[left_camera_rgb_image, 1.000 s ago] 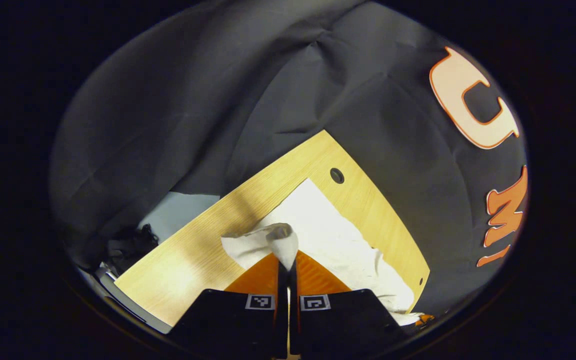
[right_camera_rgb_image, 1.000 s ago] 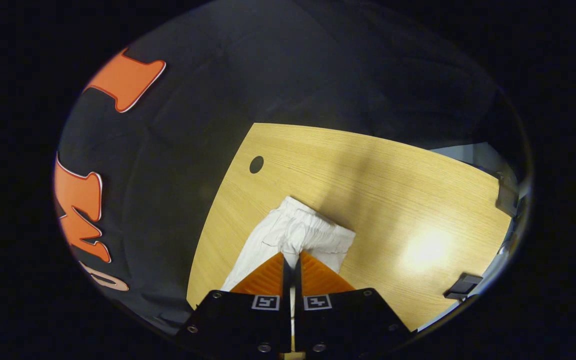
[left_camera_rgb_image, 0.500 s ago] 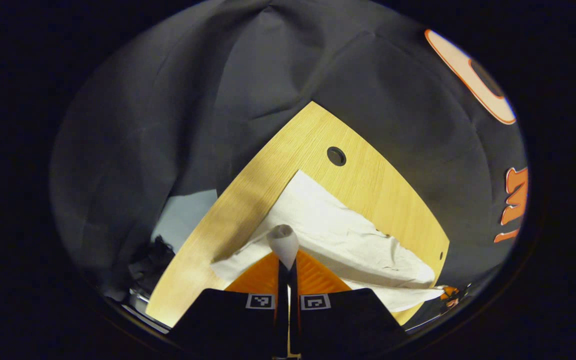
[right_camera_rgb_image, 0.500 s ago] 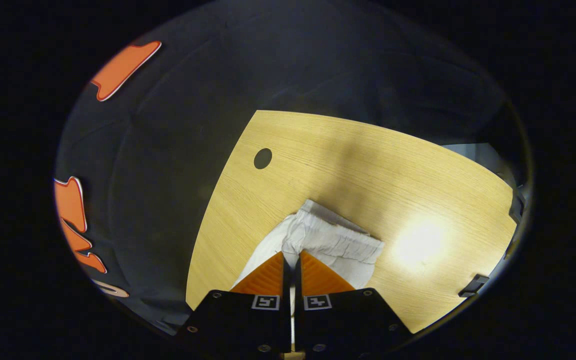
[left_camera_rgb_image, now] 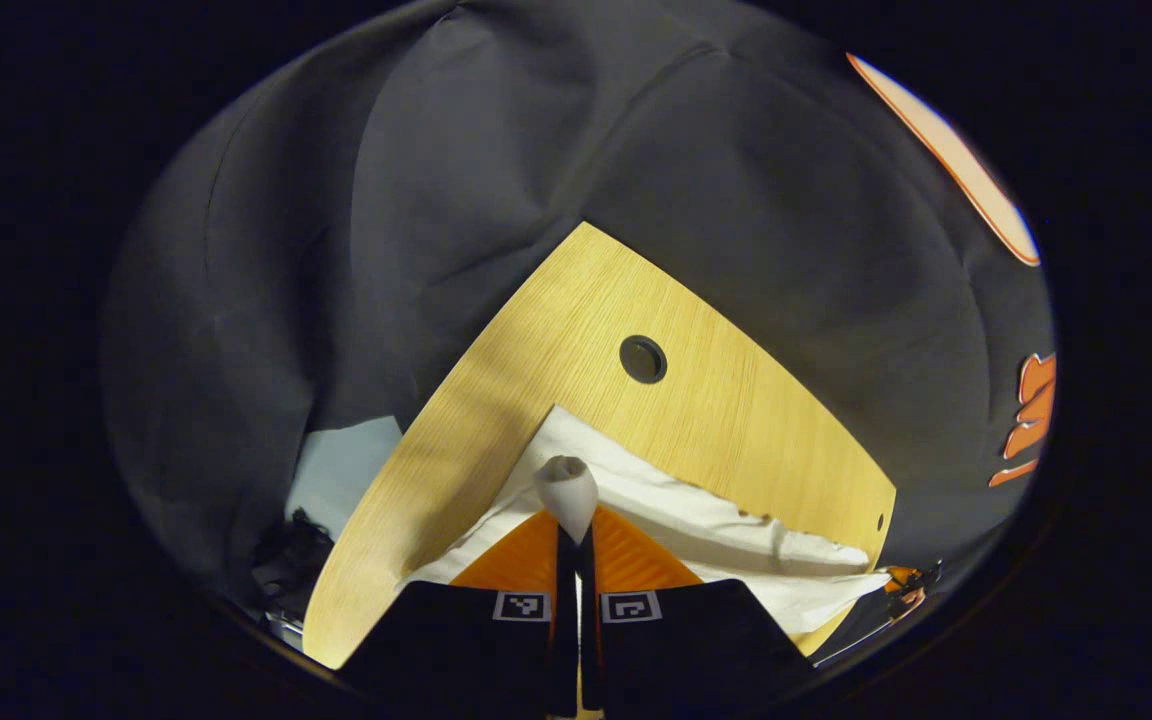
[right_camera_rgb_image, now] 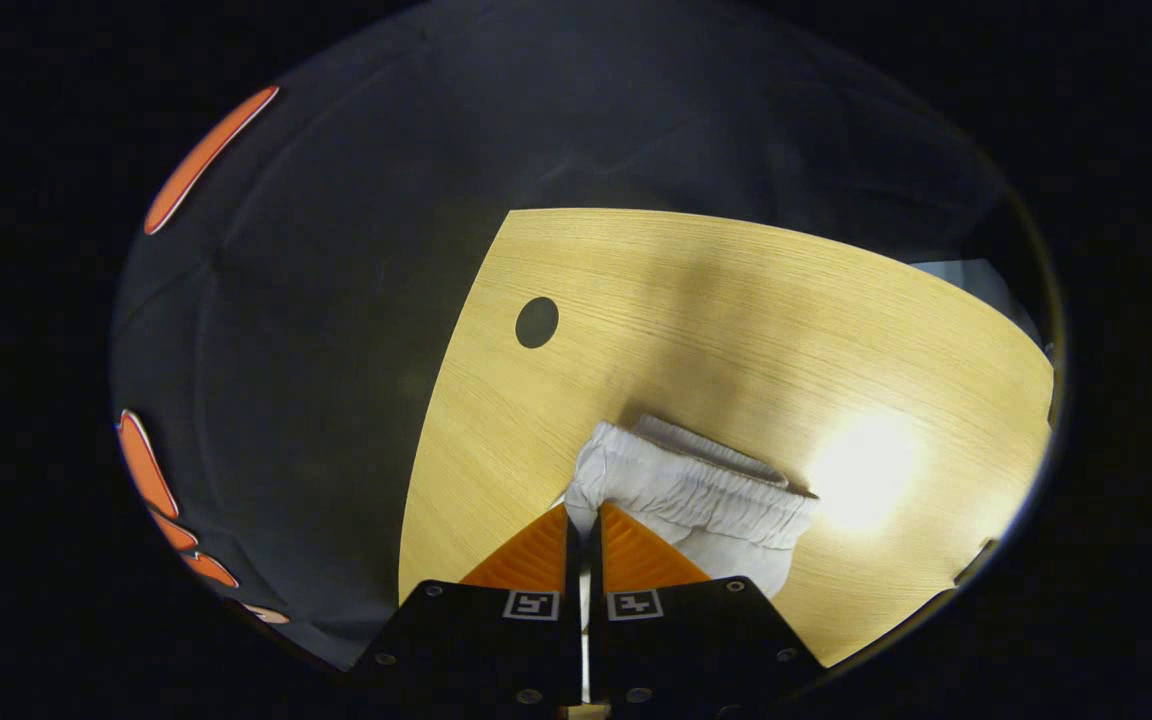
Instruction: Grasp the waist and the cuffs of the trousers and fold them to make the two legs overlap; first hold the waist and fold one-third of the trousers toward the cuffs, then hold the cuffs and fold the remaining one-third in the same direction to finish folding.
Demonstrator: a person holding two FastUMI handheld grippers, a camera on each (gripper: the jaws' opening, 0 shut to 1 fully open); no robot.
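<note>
- On the wooden table [right_camera_rgb_image: 696, 300] I see the white trousers [left_camera_rgb_image: 736, 530] lying.
- My left gripper [left_camera_rgb_image: 576, 520] pinches a cuff (both fingers pressed on it).
- My right gripper [right_camera_rgb_image: 584, 515] pinches the elastic waist [right_camera_rgb_image: 696, 490], 2 fingers together.

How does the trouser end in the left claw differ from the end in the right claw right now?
The cuff in the left claw is smooth cloth rolled into a small tube; the waist in the right claw is gathered, ribbed elastic. The cuff end stands up narrow above the tips, while the waist end spreads wide to one side over the table. Both are white, and each claw is shut on its end.
</note>
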